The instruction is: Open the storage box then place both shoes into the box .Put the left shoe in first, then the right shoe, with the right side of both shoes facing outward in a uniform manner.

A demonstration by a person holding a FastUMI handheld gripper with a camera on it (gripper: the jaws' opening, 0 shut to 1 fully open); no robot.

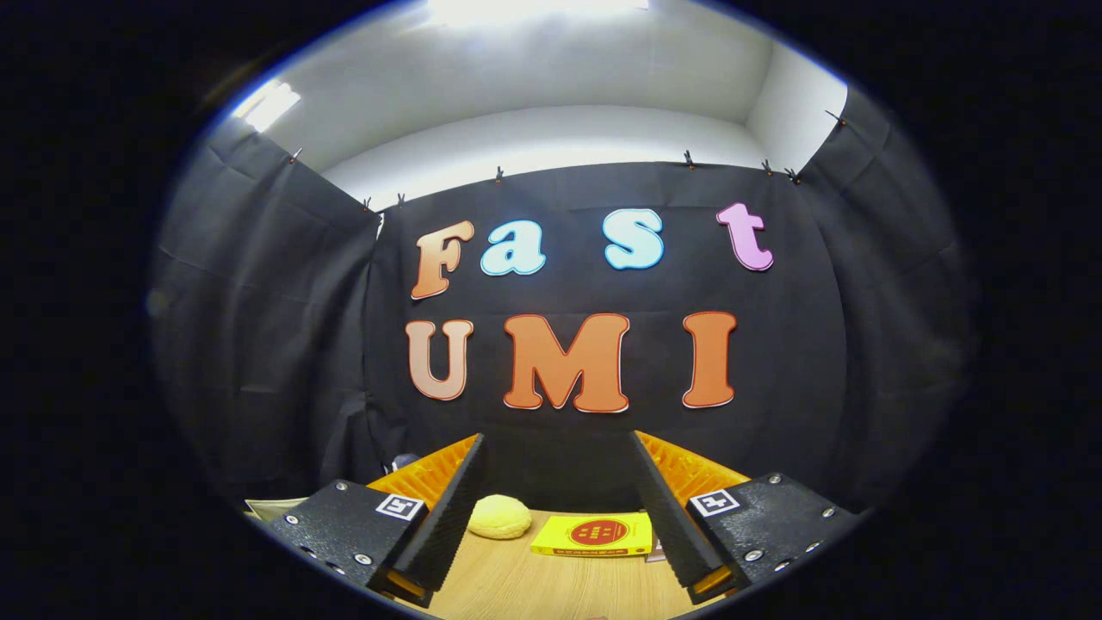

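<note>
Spreading wide and empty, the gripper [555, 517] frames a round yellow lump [499, 517] and flat yellow box [594, 535] on wood

Gripper [560, 508]: black textured blocks with silver screws and square markers; ridged fingers [452, 508] backed in orange.

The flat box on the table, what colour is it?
Yellow box with a red round mark, in the gripper view, beyond the open fingers.

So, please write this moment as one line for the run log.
gripper: open, empty, raised | ahead on table: yellow round object, yellow box | shoes: none seen
</note>
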